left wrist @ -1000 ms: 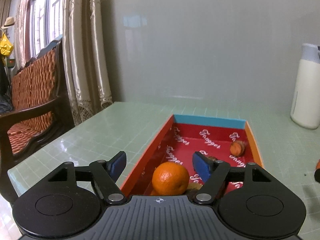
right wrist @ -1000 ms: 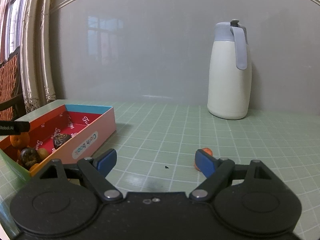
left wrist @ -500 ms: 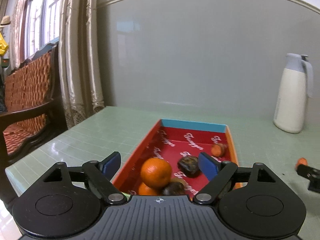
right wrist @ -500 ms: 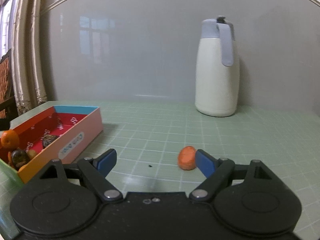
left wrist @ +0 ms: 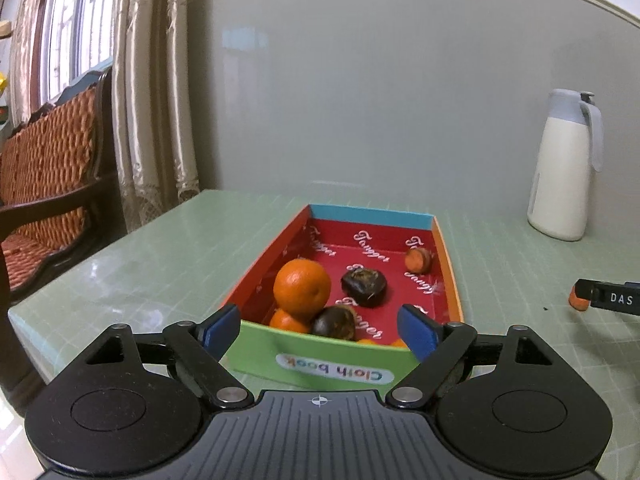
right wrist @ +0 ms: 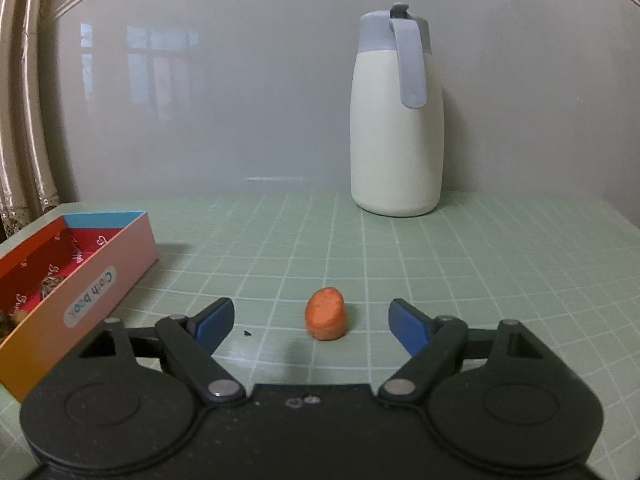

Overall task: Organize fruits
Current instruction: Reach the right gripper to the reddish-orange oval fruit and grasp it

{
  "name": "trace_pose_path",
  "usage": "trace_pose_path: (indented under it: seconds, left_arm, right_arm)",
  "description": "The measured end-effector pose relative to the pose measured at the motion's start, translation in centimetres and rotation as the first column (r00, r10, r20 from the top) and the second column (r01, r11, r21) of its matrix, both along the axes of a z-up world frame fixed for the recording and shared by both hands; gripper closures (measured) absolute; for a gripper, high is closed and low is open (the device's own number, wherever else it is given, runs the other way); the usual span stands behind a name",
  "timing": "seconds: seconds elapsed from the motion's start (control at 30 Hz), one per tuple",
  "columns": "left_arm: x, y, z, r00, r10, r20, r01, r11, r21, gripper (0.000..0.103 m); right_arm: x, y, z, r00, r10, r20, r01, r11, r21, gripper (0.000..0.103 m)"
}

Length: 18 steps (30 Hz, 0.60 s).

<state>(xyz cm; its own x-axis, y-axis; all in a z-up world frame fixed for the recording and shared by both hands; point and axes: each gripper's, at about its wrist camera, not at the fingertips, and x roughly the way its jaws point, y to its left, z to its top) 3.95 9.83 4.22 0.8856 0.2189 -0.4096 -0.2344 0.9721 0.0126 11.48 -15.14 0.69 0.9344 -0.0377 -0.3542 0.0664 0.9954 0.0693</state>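
Note:
A colourful open box (left wrist: 260, 344) holds a big orange (left wrist: 302, 288), two dark fruits (left wrist: 364, 288), a small orange piece (left wrist: 418, 260) and more orange fruit underneath. My left gripper (left wrist: 320, 328) hovers open just before the box's green near wall, nothing between its pads. On the green table lies a loose orange fruit piece (right wrist: 325, 314), also seen as the orange piece (left wrist: 576, 302) at the right. My right gripper (right wrist: 310, 320) points at it, jaws wide and closing slightly; the piece sits between and just beyond the fingertips, untouched.
A white jug with a grey lid (right wrist: 396, 120) stands at the back by the wall. The box's pink side (right wrist: 92, 292) lies left of the right gripper. A wooden chair (left wrist: 44, 168) and curtains stand past the table's left edge.
The left gripper pulled back from over the box, leaving the big orange inside, and its jaws widened. The right gripper swung so that the loose orange piece moved from its right finger to the centre.

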Motion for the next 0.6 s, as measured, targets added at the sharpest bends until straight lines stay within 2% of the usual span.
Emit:
trace_pose_path:
  seconds: [0.2,0.4,0.6]
  left_arm:
    - [-0.5,0.8,-0.7,1.000,0.026,-0.013,-0.026,1.000,-0.007,0.016]
    - [-0.7,1.5,-1.2,0.999,0.044,-0.021,-0.044,0.999,-0.009,0.015]
    - [-0.7,1.8,-1.4,0.998,0.056,-0.023,-0.056,0.998,-0.013,0.015]
  right_arm:
    - [1.7,-0.2,-0.2,0.998,-0.008,-0.057,0.008,1.000,-0.005,0.025]
    - [3.3,-0.1,-0.3,0.995,-0.011,-0.099,0.009,1.000,-0.016,0.025]
    - [4.5,-0.1,-0.7,0.991,-0.005,-0.137,0.004,1.000,-0.007,0.040]
